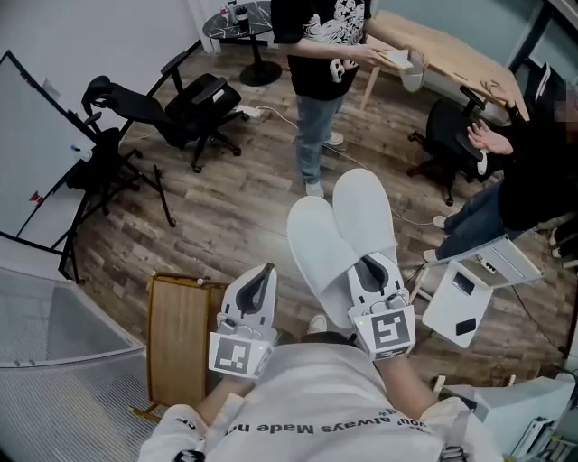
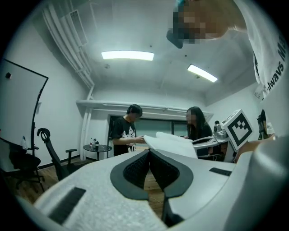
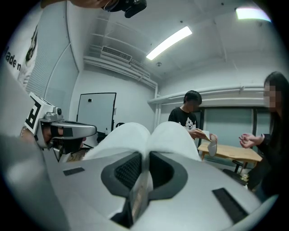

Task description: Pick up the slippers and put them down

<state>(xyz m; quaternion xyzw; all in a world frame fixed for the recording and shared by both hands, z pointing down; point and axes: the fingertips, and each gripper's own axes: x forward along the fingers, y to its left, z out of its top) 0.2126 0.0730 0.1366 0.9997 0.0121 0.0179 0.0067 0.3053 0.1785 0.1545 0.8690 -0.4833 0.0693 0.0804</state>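
A dark wood-plank floor meets plain white walls. At the left a whiteboard stands on its frame, with a black office chair beside it and a round black side table behind. A long pale wooden table stands at the far right, and strip lights glow overhead.

The slippers look like soft white cloth, matt and faintly fuzzy. The right tool and left tool have smooth, matt, pale-grey plastic shells, and their dark pads are finely ribbed and look rubbery. The floor is wood-grain plank with a low sheen. The bench is pale, smooth wood.
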